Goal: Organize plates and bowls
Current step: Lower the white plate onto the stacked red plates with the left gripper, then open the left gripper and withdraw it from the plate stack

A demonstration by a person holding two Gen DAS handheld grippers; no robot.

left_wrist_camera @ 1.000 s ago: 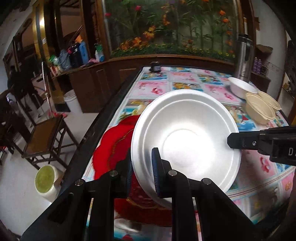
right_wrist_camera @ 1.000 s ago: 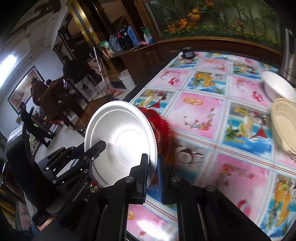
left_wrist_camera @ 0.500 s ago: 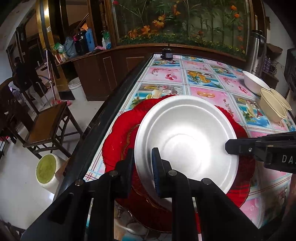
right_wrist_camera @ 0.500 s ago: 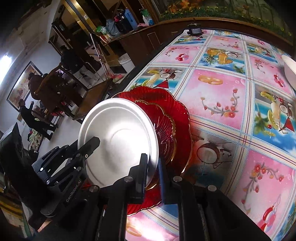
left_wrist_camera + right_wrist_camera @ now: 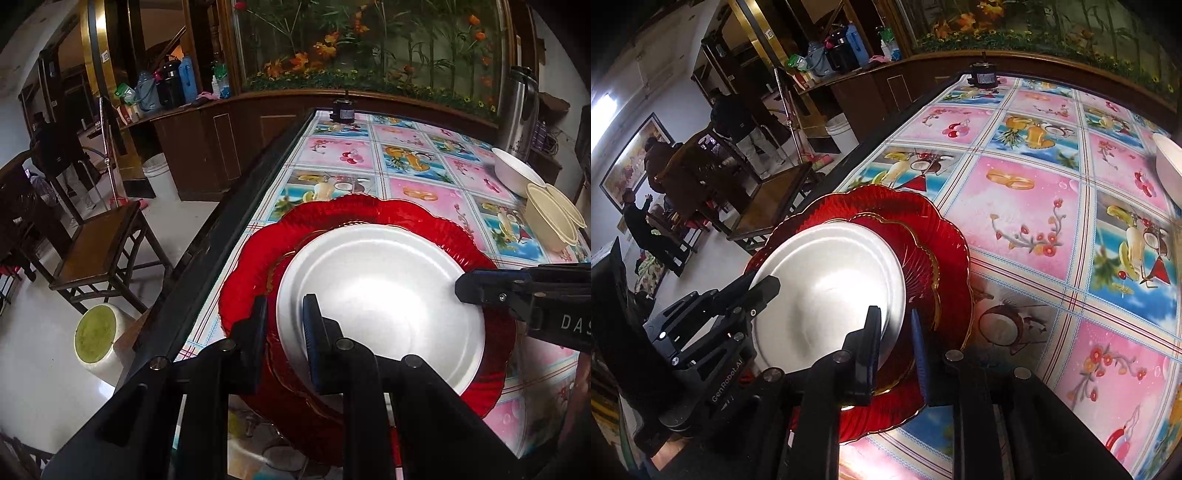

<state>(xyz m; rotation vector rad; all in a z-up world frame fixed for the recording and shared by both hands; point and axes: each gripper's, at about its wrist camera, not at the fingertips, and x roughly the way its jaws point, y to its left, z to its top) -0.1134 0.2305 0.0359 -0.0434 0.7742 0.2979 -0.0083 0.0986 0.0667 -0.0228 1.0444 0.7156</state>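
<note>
A white plate (image 5: 384, 295) lies on a small red plate, which lies on a large red scalloped plate (image 5: 354, 214) at the table's left edge. My left gripper (image 5: 283, 317) straddles the white plate's near rim with its fingers slightly apart, open. My right gripper (image 5: 894, 328) straddles the rim on the other side of the white plate (image 5: 827, 291), fingers slightly apart, open. The red stack (image 5: 945, 236) shows under it. Each gripper shows in the other's view.
A white bowl (image 5: 517, 173) and stacked cream bowls (image 5: 550, 218) stand at the far right of the flowery tablecloth (image 5: 417, 162). A steel thermos (image 5: 517, 107) and a small black device (image 5: 341, 110) stand at the far end. A wooden chair (image 5: 96, 251) stands left of the table.
Both grippers lowered the white plate onto the red plates. Their fingers have spread a little off its rim.
</note>
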